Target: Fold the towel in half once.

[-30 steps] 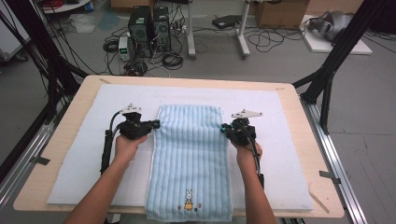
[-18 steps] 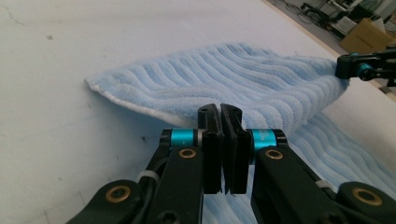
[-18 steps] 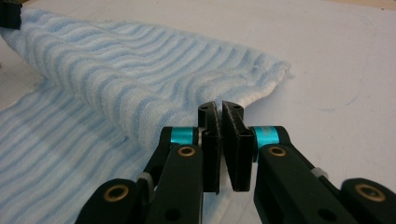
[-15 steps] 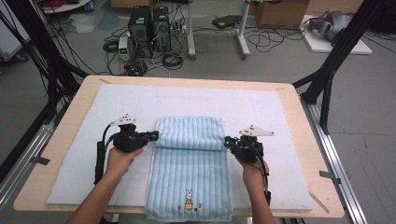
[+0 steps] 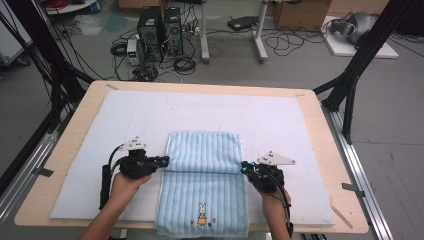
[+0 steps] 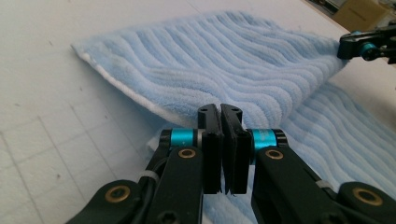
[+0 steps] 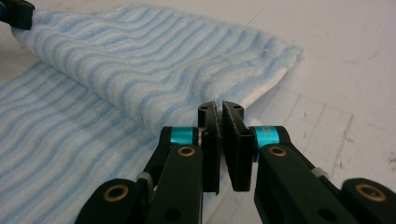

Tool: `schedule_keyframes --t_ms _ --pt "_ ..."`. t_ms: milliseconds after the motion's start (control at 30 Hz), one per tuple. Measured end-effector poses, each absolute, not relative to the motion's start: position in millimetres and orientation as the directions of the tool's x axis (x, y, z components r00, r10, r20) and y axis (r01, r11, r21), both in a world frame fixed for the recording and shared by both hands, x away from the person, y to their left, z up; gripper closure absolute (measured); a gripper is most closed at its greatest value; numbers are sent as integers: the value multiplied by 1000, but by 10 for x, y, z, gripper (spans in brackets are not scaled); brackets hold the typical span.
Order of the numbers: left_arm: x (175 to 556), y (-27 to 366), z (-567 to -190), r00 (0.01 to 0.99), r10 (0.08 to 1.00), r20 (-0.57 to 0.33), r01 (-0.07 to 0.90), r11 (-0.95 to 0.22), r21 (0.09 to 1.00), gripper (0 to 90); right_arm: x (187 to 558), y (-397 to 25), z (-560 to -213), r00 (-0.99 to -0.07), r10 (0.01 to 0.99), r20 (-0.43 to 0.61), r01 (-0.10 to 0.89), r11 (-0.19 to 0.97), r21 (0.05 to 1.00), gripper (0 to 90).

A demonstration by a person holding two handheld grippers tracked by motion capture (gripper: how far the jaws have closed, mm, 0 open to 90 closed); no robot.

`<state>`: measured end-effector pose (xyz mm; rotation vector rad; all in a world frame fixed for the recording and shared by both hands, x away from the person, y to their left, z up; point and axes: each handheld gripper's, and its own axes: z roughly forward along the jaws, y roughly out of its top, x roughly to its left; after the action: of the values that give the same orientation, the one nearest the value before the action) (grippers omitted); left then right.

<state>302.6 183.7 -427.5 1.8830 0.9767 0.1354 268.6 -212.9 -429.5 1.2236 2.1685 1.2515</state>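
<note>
A light blue striped towel (image 5: 202,192) with a small rabbit motif lies on the white mat (image 5: 290,120), its far part folded back over the near part. My left gripper (image 5: 165,161) pinches the left corner of the folded layer. My right gripper (image 5: 243,167) pinches the right corner. In the left gripper view the jaws of the left gripper (image 6: 220,109) stand shut where the towel (image 6: 224,60) edge meets them, and the right gripper (image 6: 369,44) shows far off. In the right gripper view the right gripper (image 7: 219,107) is shut against the towel (image 7: 140,60) corner.
The mat covers a wooden table (image 5: 320,130) with bare borders at the sides and front. Past the far edge, computer towers (image 5: 160,25), cables and black frame legs (image 5: 350,85) stand on the floor.
Both grippers have come toward the person, drawing the towel's far edge with them. The folded layer now reaches about halfway down the towel.
</note>
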Motion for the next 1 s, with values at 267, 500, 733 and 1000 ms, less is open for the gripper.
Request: schedule_keyframes --t_ms 267,500,733,1000 --pt "3065 1847 -4270 648 701 -296 559 -175 810 550 2673 -2137 -4304 -554 824 119 516 228 825 661" --pt "3250 1921 -4198 619 735 -277 514 -112 850 478 2876 -2177 -4205 -509 852 123 520 190 833 515" --pt "3495 1834 -4243 587 762 -275 534 -108 839 429 3267 -2082 -4134 -494 864 95 559 232 796 514" --pt "3706 1702 -4383 539 800 -265 585 -128 801 449 3616 -1894 -4228 -499 863 82 625 293 724 561"
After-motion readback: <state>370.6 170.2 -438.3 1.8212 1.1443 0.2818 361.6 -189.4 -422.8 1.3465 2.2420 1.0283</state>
